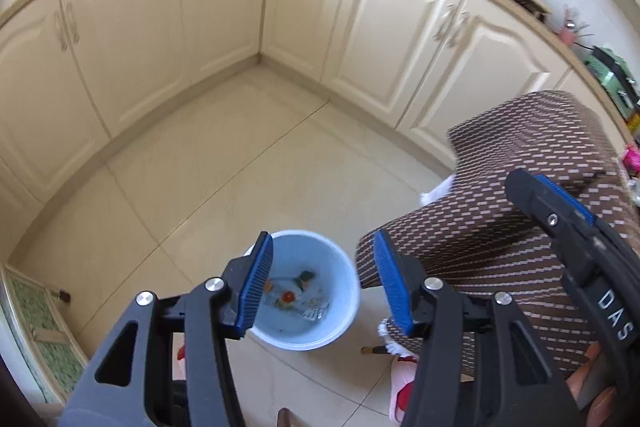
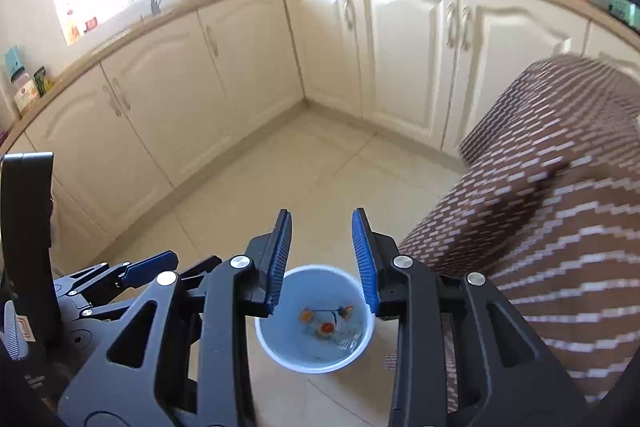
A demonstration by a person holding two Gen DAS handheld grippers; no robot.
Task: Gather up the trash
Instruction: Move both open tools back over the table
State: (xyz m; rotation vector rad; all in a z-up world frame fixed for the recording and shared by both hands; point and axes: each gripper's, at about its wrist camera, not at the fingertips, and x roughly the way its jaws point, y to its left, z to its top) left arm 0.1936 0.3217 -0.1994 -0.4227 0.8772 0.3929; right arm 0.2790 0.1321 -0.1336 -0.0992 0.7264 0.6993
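A pale blue bin (image 1: 340,323) stands on the tiled floor and holds trash (image 1: 298,297): clear wrappers and small orange and dark scraps. My left gripper (image 1: 322,267) is open and empty, held above the bin. The right gripper (image 1: 560,203) shows at the right edge of the left wrist view. In the right wrist view the bin (image 2: 280,355) sits directly below my right gripper (image 2: 322,255), which is open and empty. The trash (image 2: 326,321) lies at the bin's bottom. The left gripper's body (image 2: 120,275) shows at the lower left.
Cream cabinets (image 2: 400,47) wrap the corner behind the beige tile floor (image 1: 240,167). A person's leg in brown patterned trousers (image 1: 500,227) fills the right side, close to the bin. A slipper (image 1: 402,387) is beside the bin. Counters carry kitchen items.
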